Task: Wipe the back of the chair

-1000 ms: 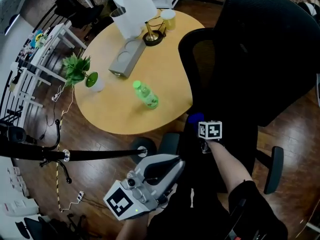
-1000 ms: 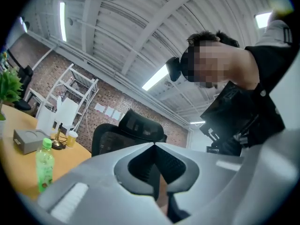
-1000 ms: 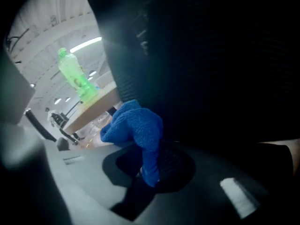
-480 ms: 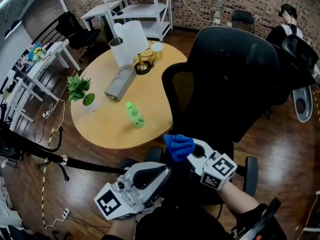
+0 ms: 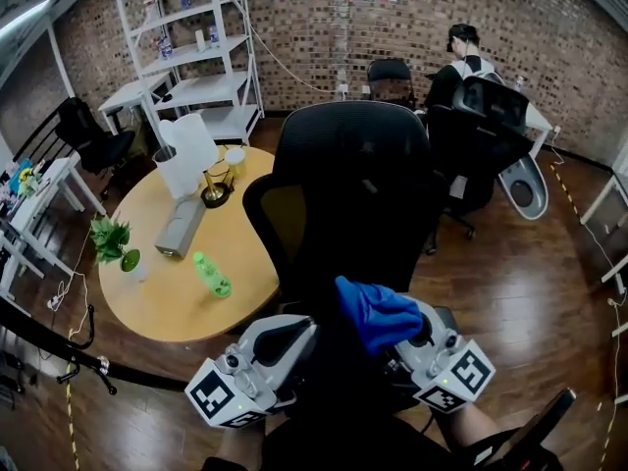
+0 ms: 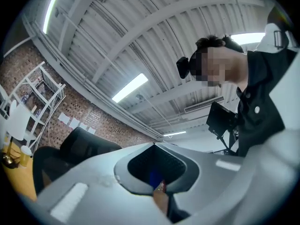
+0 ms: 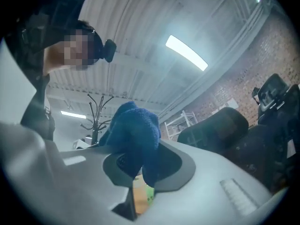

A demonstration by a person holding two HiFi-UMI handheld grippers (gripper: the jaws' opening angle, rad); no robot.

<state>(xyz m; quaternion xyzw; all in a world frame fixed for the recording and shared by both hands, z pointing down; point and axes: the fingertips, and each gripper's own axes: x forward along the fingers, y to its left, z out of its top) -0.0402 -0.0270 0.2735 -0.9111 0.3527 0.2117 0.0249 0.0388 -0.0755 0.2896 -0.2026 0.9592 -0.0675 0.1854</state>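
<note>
The black office chair stands in the middle of the head view, its tall mesh back facing me. Just below it, my right gripper is shut on a bunched blue cloth, a little short of the chair's lower back. The right gripper view shows the cloth bulging up from between the jaws, with the chair to the right. My left gripper is low at the left, beside the chair. Its jaws meet at the tips with nothing between them.
A round wooden table left of the chair carries a green bottle, a small plant, a grey box and a white lamp. A white shelf stands behind. A person sits at the back right among other chairs.
The head view has lifted from the floor to the room. My right gripper with the blue cloth came away from low on the chair and now sits nearer me, tilted upward.
</note>
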